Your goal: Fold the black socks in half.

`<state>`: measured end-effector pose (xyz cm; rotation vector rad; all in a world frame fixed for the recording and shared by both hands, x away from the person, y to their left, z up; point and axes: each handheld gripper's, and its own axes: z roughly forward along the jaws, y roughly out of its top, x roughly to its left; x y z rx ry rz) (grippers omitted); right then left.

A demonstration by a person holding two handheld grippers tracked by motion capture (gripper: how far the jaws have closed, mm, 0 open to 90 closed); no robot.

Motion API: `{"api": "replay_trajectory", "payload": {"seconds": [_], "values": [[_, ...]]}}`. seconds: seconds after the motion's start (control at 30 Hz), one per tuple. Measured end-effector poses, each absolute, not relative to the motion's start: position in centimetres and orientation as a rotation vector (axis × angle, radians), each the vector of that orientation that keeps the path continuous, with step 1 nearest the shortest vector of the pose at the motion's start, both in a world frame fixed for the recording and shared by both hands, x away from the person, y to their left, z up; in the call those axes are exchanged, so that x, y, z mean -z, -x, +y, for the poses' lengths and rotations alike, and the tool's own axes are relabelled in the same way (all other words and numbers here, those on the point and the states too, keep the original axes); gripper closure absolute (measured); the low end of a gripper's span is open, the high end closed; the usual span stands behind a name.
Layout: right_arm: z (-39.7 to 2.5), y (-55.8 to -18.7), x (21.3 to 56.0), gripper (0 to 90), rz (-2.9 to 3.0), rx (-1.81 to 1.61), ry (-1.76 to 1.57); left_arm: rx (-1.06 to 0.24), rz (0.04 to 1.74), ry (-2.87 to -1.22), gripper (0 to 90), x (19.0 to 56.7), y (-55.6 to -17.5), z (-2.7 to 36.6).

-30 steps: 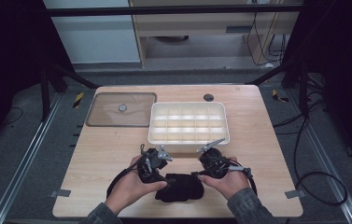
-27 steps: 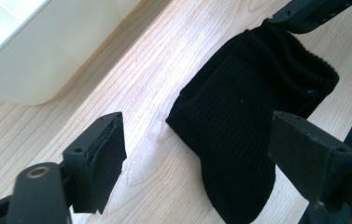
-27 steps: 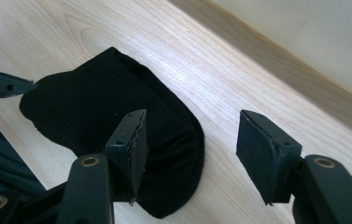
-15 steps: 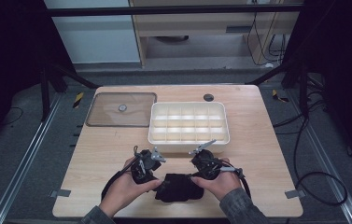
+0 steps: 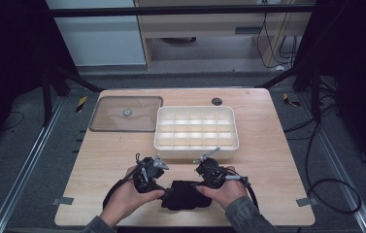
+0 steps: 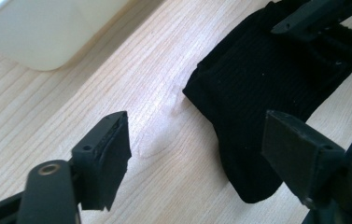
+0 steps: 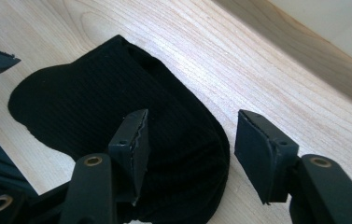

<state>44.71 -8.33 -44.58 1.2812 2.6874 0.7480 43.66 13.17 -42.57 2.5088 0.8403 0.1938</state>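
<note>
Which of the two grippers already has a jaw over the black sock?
The right gripper: one open jaw sits over the black sock, the other over bare wood. The left gripper is open, straddling the sock's edge.

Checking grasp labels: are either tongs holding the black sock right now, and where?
Nothing held. Left tongs and right tongs both stand open over opposite ends of the black sock, which lies flat on the table.

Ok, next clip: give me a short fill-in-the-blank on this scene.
1. Both grippers, left gripper and right gripper, have their jaws ____.
2. The folded cloth between them is ____ in colour.
3. The divided tray lies ____ the cloth, farther from the person.
4. The clear lid lies to the tray's ____.

Missing words: open; black; beyond; left
</note>
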Motion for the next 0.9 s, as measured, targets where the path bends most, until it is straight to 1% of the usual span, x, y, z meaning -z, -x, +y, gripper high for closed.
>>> {"api": "replay_trajectory", "payload": {"seconds": [0.3, 0.63, 0.9], "values": [[-8.7, -44.6, 45.4, 45.6, 2.688, -0.726, -1.301, -0.179, 0.825, -2.541, 29.7, 43.0, -43.4, 13.0], [-9.5, -43.9, 45.4, 45.1, 2.682, -0.743, -1.313, -0.179, 0.834, -2.550, 31.0, 43.5, -43.1, 13.3], [-10.1, -43.2, 45.9, 44.9, 2.687, -0.751, -1.324, -0.151, 0.822, -2.544, 30.4, 44.3, -42.6, 13.3]]}}
